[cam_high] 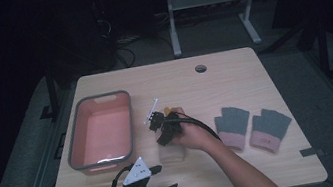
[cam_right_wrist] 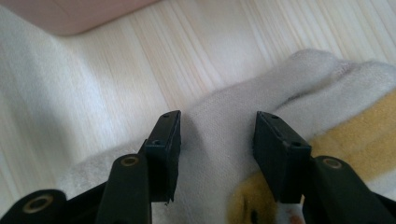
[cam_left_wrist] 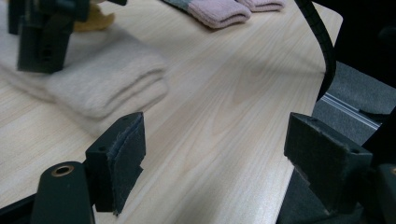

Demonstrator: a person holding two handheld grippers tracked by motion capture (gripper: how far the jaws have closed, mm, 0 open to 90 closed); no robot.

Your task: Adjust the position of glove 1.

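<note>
Here, a pale wooden table [cam_high: 233, 83] takes up the middle of the high view, with a dark floor around it. On its left half, toward the centre-left of the frame, sits a pink basin [cam_high: 77, 140] with a grey rim. On the right half, lower right of centre, two grey gloves [cam_high: 253, 128] with pink cuffs lie side by side, flat and just apart from each other.

Near the middle of the frame, a little below centre, lies a cream folded cloth [cam_high: 171, 153]; it rests on the tabletop between the basin and the gloves, touching neither. In the right gripper view it shows a yellow patch at the lower right.

The right gripper [cam_high: 164, 130] hangs over the far end of that cloth, held by a hand whose forearm comes in from the bottom right. In the right gripper view its jaws stand about half open, one on each side of a ridge of the cream fabric; the pads rest against the cloth without pinching it, so it has hold of nothing.

The left gripper [cam_high: 168, 182] lies at the bottom edge of the high view, left of centre, near the table's front edge. In the left gripper view its jaws stand wide apart over bare wood, holding nothing.
</note>
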